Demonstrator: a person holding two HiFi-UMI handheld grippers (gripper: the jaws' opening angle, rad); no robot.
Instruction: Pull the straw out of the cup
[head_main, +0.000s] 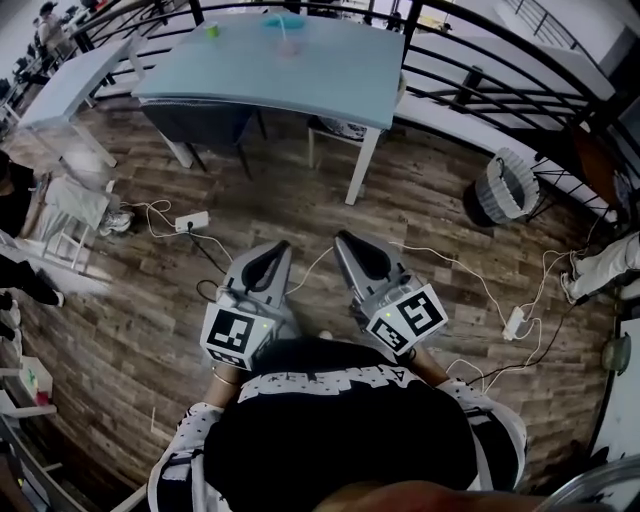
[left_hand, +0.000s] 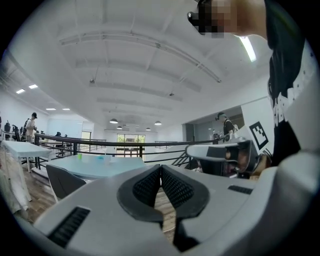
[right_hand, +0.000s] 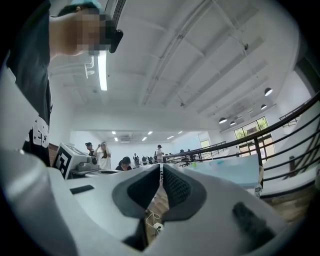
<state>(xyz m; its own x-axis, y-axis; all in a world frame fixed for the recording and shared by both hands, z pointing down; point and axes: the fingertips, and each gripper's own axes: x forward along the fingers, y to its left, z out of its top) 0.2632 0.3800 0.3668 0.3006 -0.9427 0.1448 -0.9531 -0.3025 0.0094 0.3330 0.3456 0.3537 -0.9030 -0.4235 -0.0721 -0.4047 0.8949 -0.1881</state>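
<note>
**Open-plan office on a railed upper level**

Pale blue work tables (head_main: 300, 70) and a dark chair (head_main: 200, 125) stand on wood-plank flooring (head_main: 430, 200) beside a black metal railing (head_main: 500, 70). A wastebasket (head_main: 505, 187) and a power strip (head_main: 191, 221) with trailing white cables (head_main: 470, 270) sit on the floor. Ceiling lights (left_hand: 114, 121) shine above distant people (right_hand: 125, 162) at desks.

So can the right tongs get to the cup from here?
Probably not yet. The right tongs, shut and empty, hang over the floor near the person; the cup stands far off on the table. Nothing seems to block the path, so stepping closer should do.
</note>
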